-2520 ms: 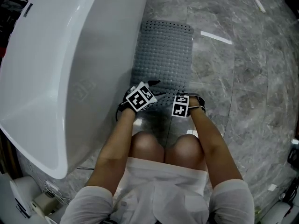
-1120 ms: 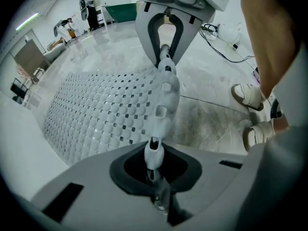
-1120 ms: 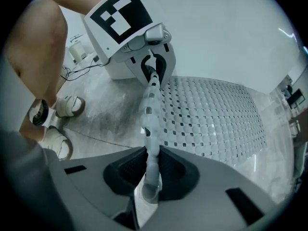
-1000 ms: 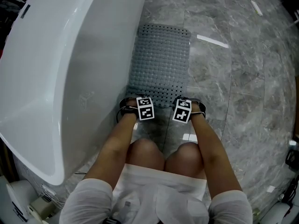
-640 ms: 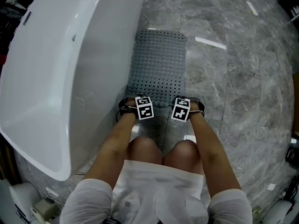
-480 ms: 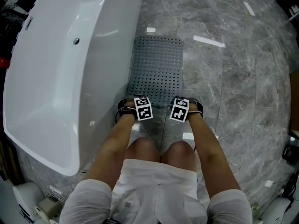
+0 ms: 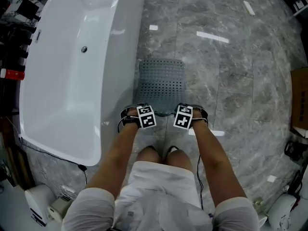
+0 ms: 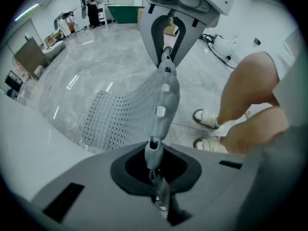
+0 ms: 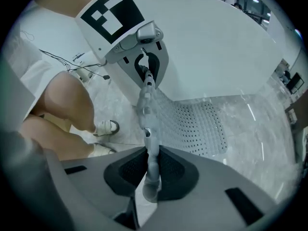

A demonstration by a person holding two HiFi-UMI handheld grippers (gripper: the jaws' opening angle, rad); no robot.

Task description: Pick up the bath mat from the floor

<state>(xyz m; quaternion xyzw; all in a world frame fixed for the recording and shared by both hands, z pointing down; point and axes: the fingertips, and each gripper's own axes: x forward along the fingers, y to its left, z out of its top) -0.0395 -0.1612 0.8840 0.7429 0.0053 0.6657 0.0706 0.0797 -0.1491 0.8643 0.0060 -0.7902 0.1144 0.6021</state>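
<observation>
Over marble floor (image 7: 240, 81), left tongs (image 8: 152, 160) and right tongs (image 9: 150, 165) pinch bath mat (image 7: 161, 81).

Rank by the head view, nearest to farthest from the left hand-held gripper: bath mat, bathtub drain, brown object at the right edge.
1. bath mat: clamped in the left hand-held gripper, just ahead.
2. bathtub drain: ahead, to the left.
3. brown object: far right edge.

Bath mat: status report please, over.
Left gripper, right gripper: both shut on bath mat, near edge. That edge lifted, far end on floor. Bathtub close beside, nothing on mat.
</observation>
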